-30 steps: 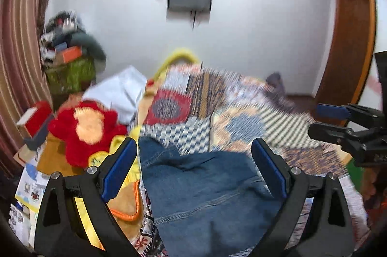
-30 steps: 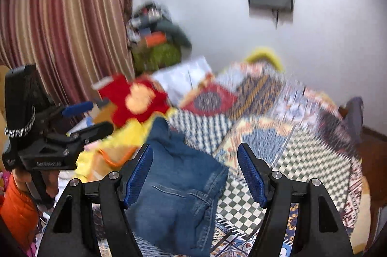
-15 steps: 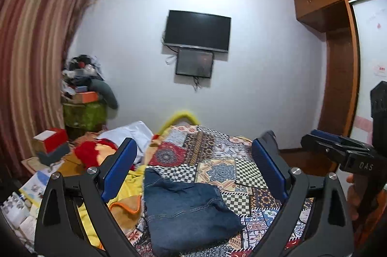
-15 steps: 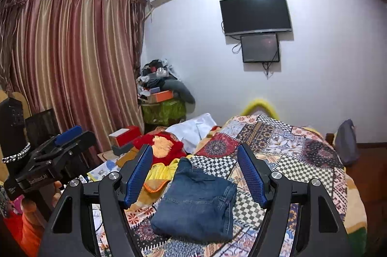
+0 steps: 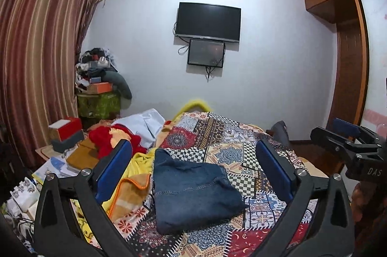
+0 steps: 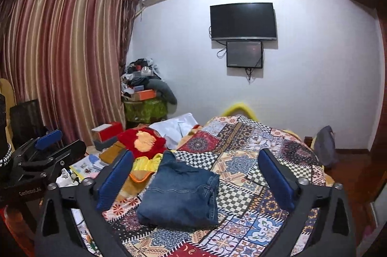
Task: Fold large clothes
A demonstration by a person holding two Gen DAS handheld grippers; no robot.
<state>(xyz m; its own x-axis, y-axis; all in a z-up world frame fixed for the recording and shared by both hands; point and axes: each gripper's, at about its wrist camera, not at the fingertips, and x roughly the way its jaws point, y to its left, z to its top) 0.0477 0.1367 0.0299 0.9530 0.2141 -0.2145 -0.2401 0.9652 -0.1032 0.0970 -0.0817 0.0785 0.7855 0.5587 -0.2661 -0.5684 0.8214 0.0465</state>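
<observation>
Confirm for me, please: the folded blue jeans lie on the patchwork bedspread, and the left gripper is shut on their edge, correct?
Not quite. The folded blue jeans do lie on the patchwork bedspread, but the left gripper is not shut on them: the left wrist view shows its jaws opening wide, apart from the denim, with nothing held between them.

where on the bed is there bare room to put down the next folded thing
Bare bedspread lies right of the folded jeans and beyond them toward the far wall. The left side is crowded: yellow blanket, red plush, white cloth, then boxes and papers off the bed's edge.
</observation>
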